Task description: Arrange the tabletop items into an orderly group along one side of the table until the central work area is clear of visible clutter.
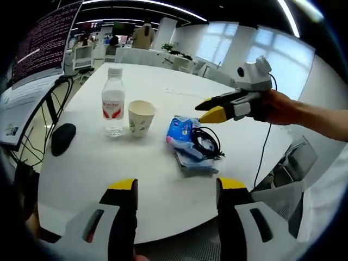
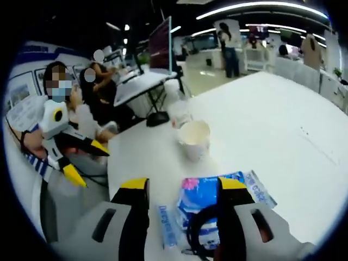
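On the white round table (image 1: 163,185) stand a clear water bottle (image 1: 113,103) with a red label and a paper cup (image 1: 141,117). To their right lie blue tissue packs (image 1: 181,132) on a grey pouch (image 1: 194,164), with a coiled black cable (image 1: 207,142) on top. My left gripper (image 1: 176,187) is open over the near table edge. My right gripper (image 1: 208,109) hovers open just above the packs. In the right gripper view the blue packs (image 2: 204,201) and cable (image 2: 197,228) lie between the right gripper (image 2: 184,187) jaws, with the cup (image 2: 194,138) and bottle (image 2: 178,109) beyond. The left gripper (image 2: 86,161) is at the left.
A black mouse (image 1: 62,137) lies at the table's left edge, beside a monitor (image 1: 41,46) with cables. The far half of the table (image 2: 283,125) is bare. Seated people (image 2: 103,81) and another monitor (image 2: 160,38) are beyond the table. A chair (image 1: 296,160) stands at the right.
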